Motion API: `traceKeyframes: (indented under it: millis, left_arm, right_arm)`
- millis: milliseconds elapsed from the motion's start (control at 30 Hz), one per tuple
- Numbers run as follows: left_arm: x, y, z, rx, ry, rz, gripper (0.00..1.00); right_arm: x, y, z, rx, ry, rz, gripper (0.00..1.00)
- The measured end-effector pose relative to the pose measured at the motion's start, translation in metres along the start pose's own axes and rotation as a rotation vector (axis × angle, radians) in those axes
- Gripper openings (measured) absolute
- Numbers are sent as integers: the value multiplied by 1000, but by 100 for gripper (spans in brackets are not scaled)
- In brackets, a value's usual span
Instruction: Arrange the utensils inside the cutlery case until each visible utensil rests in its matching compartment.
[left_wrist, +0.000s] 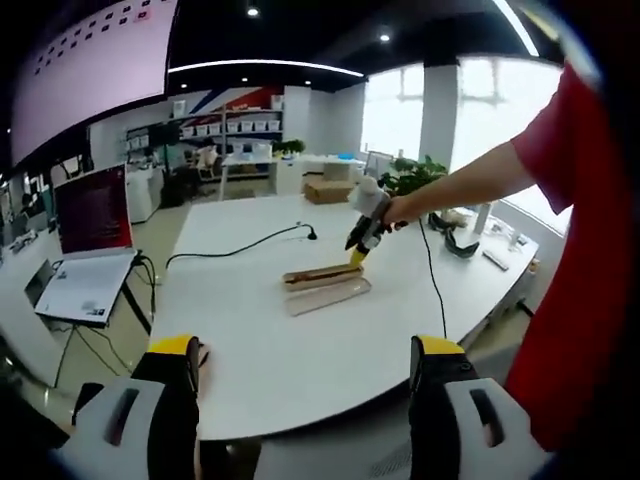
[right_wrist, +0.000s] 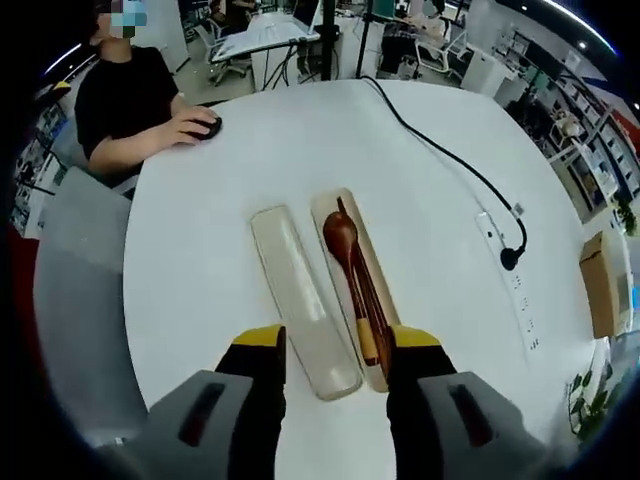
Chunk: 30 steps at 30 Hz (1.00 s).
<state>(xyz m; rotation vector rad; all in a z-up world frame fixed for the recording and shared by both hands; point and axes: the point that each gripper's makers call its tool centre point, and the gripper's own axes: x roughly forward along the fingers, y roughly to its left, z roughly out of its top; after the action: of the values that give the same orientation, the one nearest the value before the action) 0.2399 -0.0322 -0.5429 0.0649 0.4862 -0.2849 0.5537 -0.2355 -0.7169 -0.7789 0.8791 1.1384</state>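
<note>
Inside cutlery case (right_wrist: 372, 290), wooden spoon (right_wrist: 342, 240)

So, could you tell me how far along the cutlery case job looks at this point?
Done: the wooden spoon and chopsticks already lie inside the case tray. In hand: nothing is gripped; the right tongs hover open over the near ends of the tray and the clear lid, which lies beside it. The left tongs are open, well back from the table. Left: possibly just closing the lid.
</note>
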Motion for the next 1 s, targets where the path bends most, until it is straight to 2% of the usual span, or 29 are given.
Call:
traceKeyframes:
  millis: [67,200,233,267,333,367,433,500,533,667,733,800,867,900,1000]
  left_arm:
    - [-2,-3,2,31,4,8,89]
    - [-7,-5,6,49,3,22,91]
    - [-9,-4,7,52,-5,29,91]
    - [-11,-3,6,51,-2,34,92]
    - [-16,-1,2,59,8,44,92]
    - [-19,0,1,64,8,50,92]
    - [-20,3,-3,67,11,53,92]
    - [-20,3,-6,65,32,56,92]
    - [-19,2,-6,81,39,48,92]
    - [-10,2,-11,194,106,3,93]
    - [-1,10,-24,289,172,-26,93]
    - [12,18,-33,279,225,-57,93]
    - [25,21,-30,259,208,-90,94]
    - [35,22,-23,245,177,-117,94]
    - [59,26,-13,234,158,-158,95]
  right_arm:
    - [-5,0,0,18,-22,-4,41]
    - [-24,14,-1,18,-62,-31,41]
    - [-30,17,1,32,-92,-37,40]
    - [-31,11,2,47,-108,-44,39]
    - [-42,11,6,59,-132,-72,38]
    - [-48,13,8,73,-168,-90,38]
    - [-60,22,-2,57,-200,-85,39]
    - [-64,25,-15,23,-194,-88,40]
    - [-67,34,-20,-5,-184,-98,40]
    - [-72,35,-43,-40,-146,-130,41]
    - [-74,33,-46,-1,-170,-127,43]
    - [-75,36,-51,90,-198,-122,45]
    - [-75,36,-56,165,-225,-127,46]
    - [-75,36,-57,190,-234,-127,46]
    - [-79,45,-63,281,-265,-139,47]
